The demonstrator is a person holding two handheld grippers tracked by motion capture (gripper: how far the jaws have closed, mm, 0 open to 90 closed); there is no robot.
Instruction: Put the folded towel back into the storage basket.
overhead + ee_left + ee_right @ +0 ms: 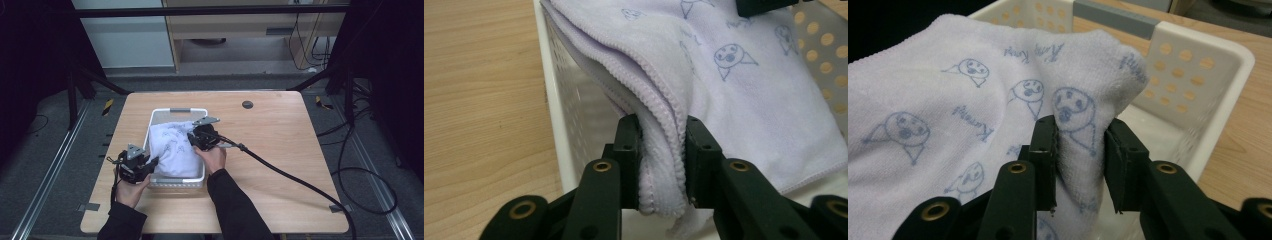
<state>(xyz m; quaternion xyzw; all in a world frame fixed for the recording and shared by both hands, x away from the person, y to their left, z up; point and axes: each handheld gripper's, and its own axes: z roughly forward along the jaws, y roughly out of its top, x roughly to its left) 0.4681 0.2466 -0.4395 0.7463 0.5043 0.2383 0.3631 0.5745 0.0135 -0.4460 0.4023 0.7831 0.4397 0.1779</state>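
A pale lilac towel [175, 147] printed with small blue faces lies draped over a white perforated basket [179, 111] on the wooden table. My left gripper [152, 164] is at the basket's near left corner, shut on the towel's folded hem [664, 150]. My right gripper [192, 138] is over the basket's right side, shut on a raised fold of the towel [1078, 135]. The basket's holed wall [1188, 75] stands just behind that fold. Much of the basket's inside is hidden by the towel.
A thick black cable [290, 175] trails from the right gripper across the table to the near right. A small dark round disc [247, 104] sits at the table's far side. Bare wood [479, 100] lies left of the basket.
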